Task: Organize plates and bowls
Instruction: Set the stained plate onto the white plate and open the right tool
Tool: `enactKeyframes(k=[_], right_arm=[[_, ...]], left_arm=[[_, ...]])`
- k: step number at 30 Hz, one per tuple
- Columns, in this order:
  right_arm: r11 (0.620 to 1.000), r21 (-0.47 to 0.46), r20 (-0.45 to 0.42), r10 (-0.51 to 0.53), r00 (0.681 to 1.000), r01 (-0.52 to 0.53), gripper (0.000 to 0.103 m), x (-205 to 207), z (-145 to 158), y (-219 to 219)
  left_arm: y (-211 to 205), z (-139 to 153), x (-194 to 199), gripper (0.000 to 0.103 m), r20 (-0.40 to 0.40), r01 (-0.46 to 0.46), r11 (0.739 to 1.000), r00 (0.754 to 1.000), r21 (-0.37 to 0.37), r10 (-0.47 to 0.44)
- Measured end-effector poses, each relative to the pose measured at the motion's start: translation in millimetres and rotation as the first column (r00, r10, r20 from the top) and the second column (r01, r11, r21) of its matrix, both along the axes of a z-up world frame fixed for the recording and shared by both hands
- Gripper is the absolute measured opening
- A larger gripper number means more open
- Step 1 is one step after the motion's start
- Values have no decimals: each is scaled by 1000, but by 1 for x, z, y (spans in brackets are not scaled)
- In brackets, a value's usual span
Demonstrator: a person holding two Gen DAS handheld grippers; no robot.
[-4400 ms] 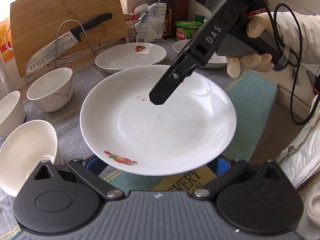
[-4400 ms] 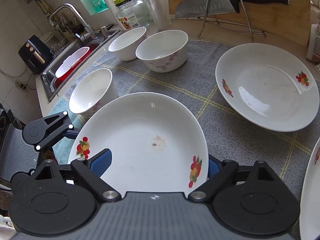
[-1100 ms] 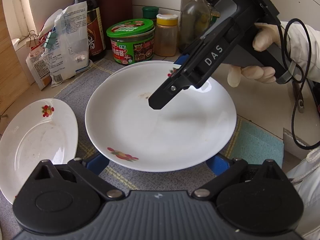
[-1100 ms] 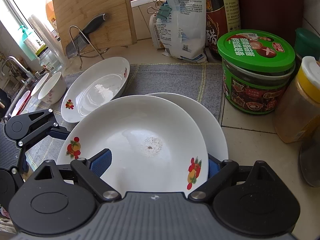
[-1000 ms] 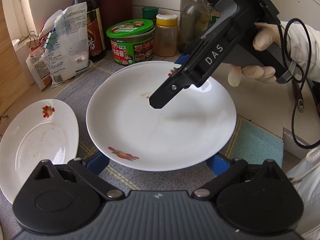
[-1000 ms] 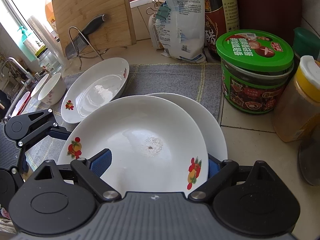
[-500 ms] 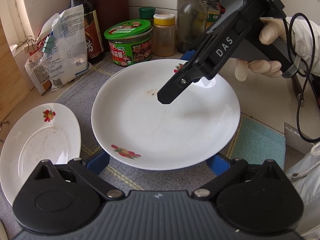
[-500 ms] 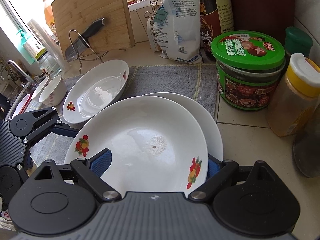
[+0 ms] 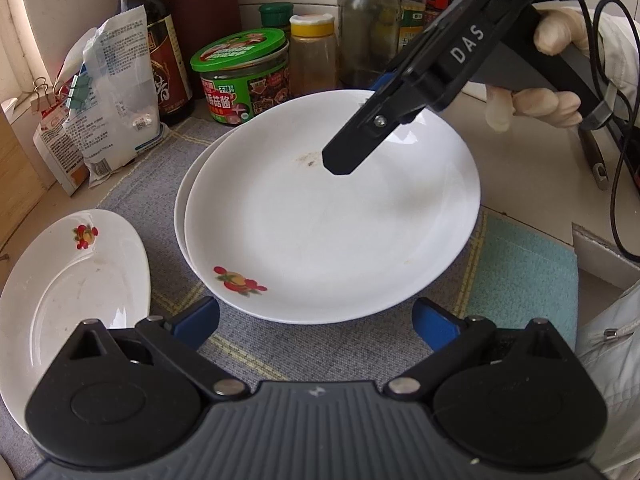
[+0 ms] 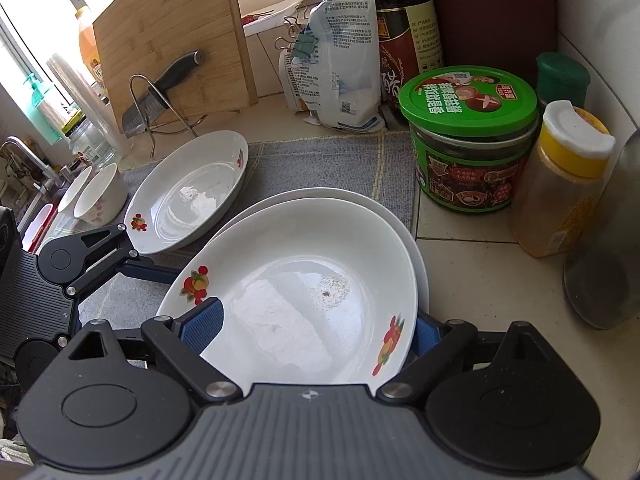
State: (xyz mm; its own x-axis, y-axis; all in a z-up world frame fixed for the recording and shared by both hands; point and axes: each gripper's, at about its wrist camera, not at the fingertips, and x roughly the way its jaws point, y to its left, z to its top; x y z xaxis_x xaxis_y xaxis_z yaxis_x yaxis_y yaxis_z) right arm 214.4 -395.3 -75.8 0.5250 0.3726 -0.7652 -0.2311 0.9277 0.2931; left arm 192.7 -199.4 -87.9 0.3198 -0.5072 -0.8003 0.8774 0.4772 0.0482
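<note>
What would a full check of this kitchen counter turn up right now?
Surface: grey mat on a tiled counter.
Job's things: top plate nested over a second plate; third plate beside them; two bowls farther off.
Clutter: green-lidded jar, spice jar, sauce bottle, bags, knife, cutting board, teal cloth.
Grippers: left gripper and right gripper grip the top plate from opposite sides.
Cables: black cable by the right gripper's handle.
Surroundings: tap, window.
</note>
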Motion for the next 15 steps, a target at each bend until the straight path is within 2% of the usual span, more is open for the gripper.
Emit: enactKeyframes(k=[5,15], right_arm=[[1000,-17,1,-16,1000,16,96,-4,2,2],[995,-66,-21,-69,997,68,98,-7,7,11]], left_arm=[[2,-3,2,102,-1,-12,1000,1000,1,12],[3,-1,5,102,-2,-45,997,999,-59,45]])
